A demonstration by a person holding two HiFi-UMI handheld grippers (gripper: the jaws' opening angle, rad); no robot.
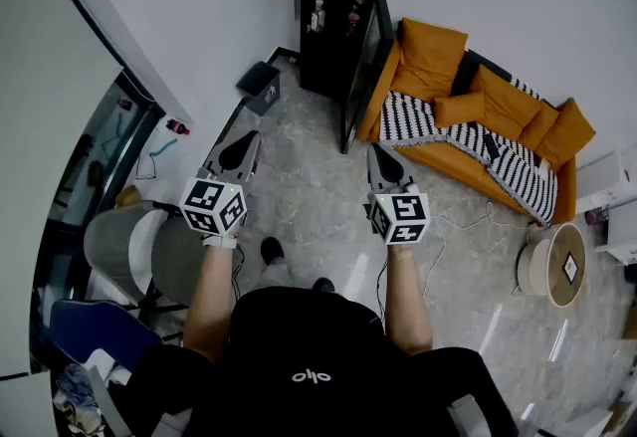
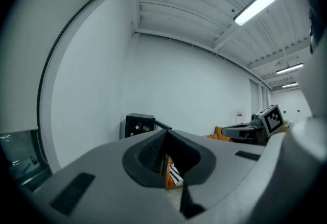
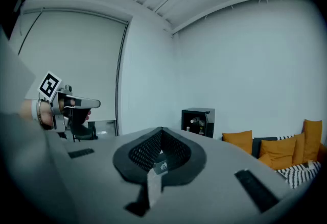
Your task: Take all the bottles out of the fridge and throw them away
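Both forearms extended forward, side by side, roughly level. Left gripper point(image 1: 248, 142) and right gripper point(image 1: 378, 156): jaws closed together, nothing held. Fridge point(image 1: 333, 22) at the floor's far edge against the wall, door open. Bottles point(image 1: 318, 15) on its shelves.

The fridge point(image 1: 323, 62) stands against the wall point(image 1: 199, 7), bottles point(image 1: 318, 15) inside; the sofa point(image 1: 508, 102) lies right of it.

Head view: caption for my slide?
Left gripper and right gripper, shut and empty, face the open fridge holding bottles, orange sofa beside it.
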